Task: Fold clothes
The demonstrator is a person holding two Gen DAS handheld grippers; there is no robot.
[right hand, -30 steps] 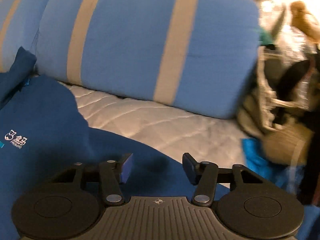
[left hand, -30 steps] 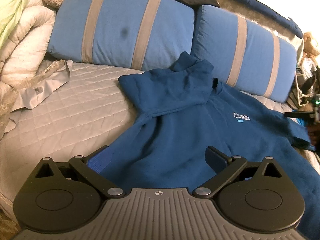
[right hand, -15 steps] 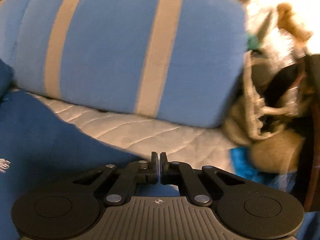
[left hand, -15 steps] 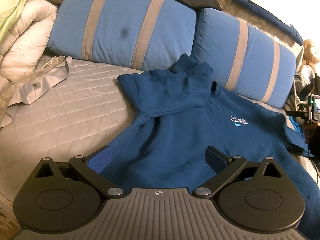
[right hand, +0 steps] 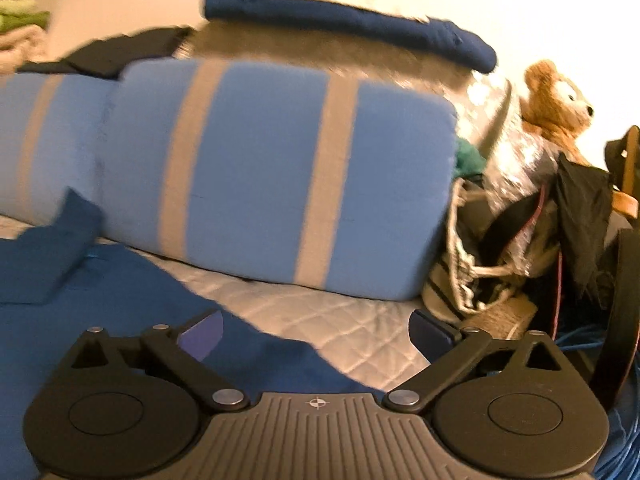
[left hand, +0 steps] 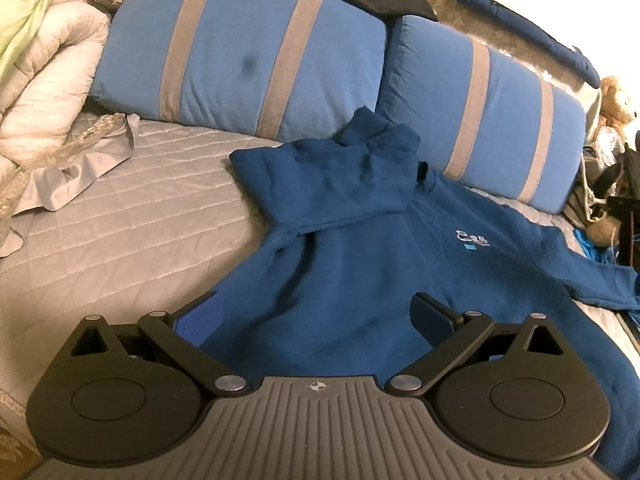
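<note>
The blue hoodie (left hand: 360, 264) is lying spread on the grey quilted bed (left hand: 120, 224), its hood reaching toward twelve o'clock against the striped blue pillows (left hand: 248, 52). The left gripper (left hand: 316, 320) is hovering over the hem with jaws spread wide, gripping nothing. The right gripper (right hand: 316, 332) has just been opening, jaws wide and empty, with the sleeve (right hand: 280, 360) lying below them and a teddy bear (right hand: 556, 100) sitting at two o'clock.
</note>
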